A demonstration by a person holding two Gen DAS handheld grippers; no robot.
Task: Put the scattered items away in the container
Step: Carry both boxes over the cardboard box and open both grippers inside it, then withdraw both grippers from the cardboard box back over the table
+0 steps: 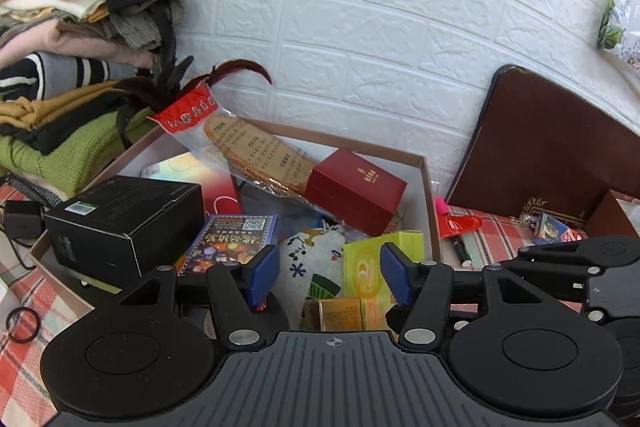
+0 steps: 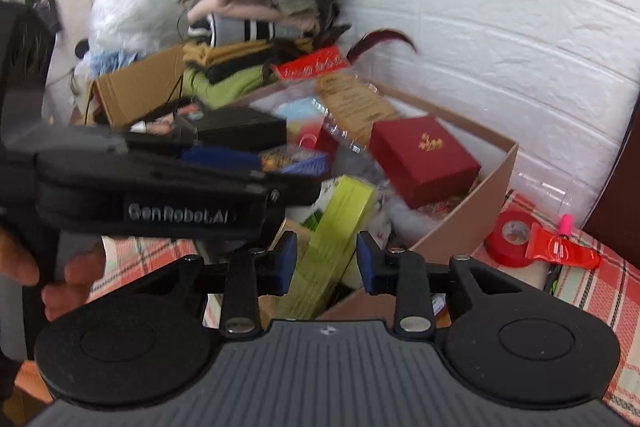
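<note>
A brown cardboard box (image 1: pixel 426 187) holds a black box (image 1: pixel 124 223), a red gift box (image 1: pixel 354 191), a card pack (image 1: pixel 232 239), a patterned pouch (image 1: pixel 308 267), a yellow-green box (image 1: pixel 376 267) and bagged insoles (image 1: pixel 256 151). My left gripper (image 1: pixel 329 277) is open above the pouch and holds nothing. My right gripper (image 2: pixel 326 261) is open over the box's (image 2: pixel 452 231) near edge, with the yellow-green box (image 2: pixel 336 243) between its fingers, not clamped. The left gripper shows at left in the right wrist view (image 2: pixel 168 187). The right gripper shows at right in the left wrist view (image 1: pixel 580 267).
Outside the box on the checked cloth lie a red tape dispenser (image 2: pixel 532 239), a pink item (image 2: pixel 566 223), a battery (image 1: pixel 462 249), a small colourful pack (image 1: pixel 550 227) and a black hair tie (image 1: pixel 22 325). Folded clothes (image 1: pixel 60 67) are stacked at left. A dark brown lid (image 1: pixel 552 155) leans on the wall.
</note>
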